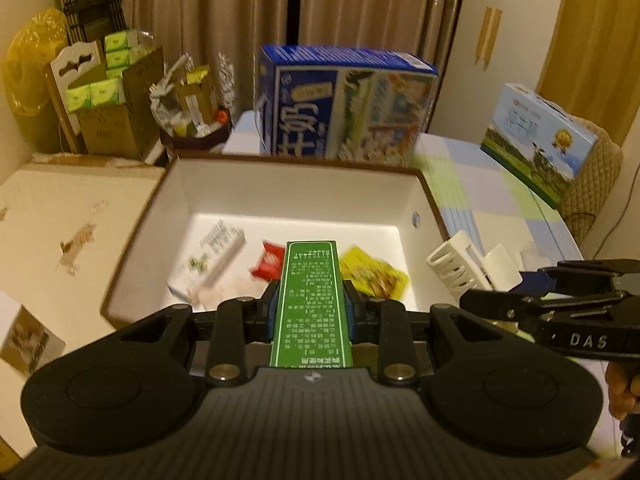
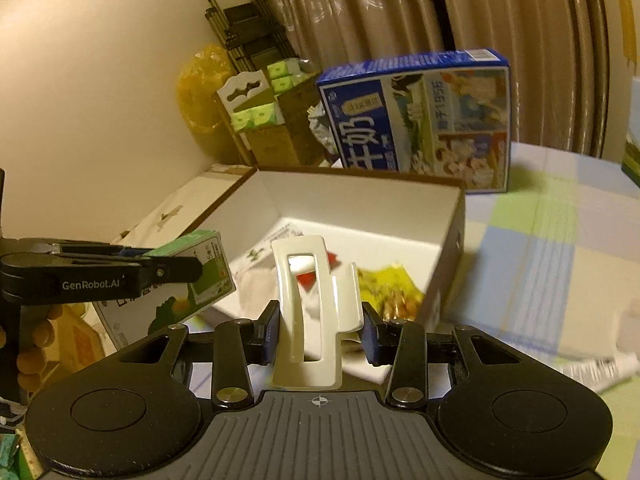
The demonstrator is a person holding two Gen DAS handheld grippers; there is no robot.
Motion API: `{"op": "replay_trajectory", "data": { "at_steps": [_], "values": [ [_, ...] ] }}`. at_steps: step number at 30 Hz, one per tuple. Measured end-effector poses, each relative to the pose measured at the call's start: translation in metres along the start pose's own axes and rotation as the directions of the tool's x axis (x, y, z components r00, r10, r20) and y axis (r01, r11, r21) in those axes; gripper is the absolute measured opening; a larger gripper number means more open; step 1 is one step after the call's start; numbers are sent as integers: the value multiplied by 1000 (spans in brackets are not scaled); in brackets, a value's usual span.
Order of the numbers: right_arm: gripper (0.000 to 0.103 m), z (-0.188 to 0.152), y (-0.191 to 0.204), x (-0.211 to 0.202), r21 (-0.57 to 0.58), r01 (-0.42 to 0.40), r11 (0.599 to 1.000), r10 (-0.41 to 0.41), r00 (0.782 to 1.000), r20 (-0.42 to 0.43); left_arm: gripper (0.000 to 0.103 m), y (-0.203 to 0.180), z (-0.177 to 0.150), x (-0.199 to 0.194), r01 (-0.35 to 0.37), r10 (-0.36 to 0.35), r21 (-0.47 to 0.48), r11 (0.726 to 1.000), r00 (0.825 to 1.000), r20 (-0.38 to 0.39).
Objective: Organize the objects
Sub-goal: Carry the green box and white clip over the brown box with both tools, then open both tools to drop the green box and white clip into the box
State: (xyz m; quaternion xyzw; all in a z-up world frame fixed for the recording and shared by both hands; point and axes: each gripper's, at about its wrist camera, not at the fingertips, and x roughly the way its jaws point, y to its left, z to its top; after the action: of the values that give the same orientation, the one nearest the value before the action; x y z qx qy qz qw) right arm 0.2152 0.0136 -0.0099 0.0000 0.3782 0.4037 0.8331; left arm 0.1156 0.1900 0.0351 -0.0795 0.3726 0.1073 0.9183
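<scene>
An open white box with a brown rim [image 1: 424, 178] [image 2: 452, 216] stands on the checked tablecloth. Inside lie a white carton [image 1: 212, 258], a red packet [image 1: 270, 262] and a yellow snack bag [image 1: 376, 278] [image 2: 394, 286]. My left gripper [image 1: 311, 306] is shut on a green carton [image 1: 312, 300] [image 2: 202, 276], held over the box's near edge. My right gripper [image 2: 320, 330] is shut on a white hair claw clip [image 2: 310, 312] [image 1: 472, 266], also at the box's near edge. The right gripper [image 1: 484, 300] shows at the right of the left wrist view.
A blue milk carton case [image 1: 344, 108] [image 2: 420, 120] stands behind the box. Another printed case [image 1: 536, 140] sits far right on the table. A cardboard box [image 1: 60, 232] lies to the left, with clutter and curtains behind. A white tube [image 2: 596, 368] lies on the cloth.
</scene>
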Motion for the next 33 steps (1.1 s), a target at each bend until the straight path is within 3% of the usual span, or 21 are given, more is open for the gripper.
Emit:
{"op": "replay_trajectory", "data": {
  "at_steps": [6, 12, 23, 33],
  "values": [
    [38, 22, -1, 37, 18, 61, 998, -60, 998, -16, 25, 21, 30, 34, -28, 28, 22, 999, 1000, 2],
    [38, 34, -12, 66, 49, 103, 994, -100, 994, -46, 25, 46, 52, 87, -54, 55, 23, 998, 997, -50],
    [38, 47, -23, 109, 64, 159, 985, -151, 981, -119, 25, 60, 64, 170, -42, 53, 89, 995, 990, -129],
    [38, 54, -30, 138, 75, 187, 980, -173, 971, -162, 25, 67, 65, 197, -12, 23, 90, 996, 992, -128]
  ]
}}
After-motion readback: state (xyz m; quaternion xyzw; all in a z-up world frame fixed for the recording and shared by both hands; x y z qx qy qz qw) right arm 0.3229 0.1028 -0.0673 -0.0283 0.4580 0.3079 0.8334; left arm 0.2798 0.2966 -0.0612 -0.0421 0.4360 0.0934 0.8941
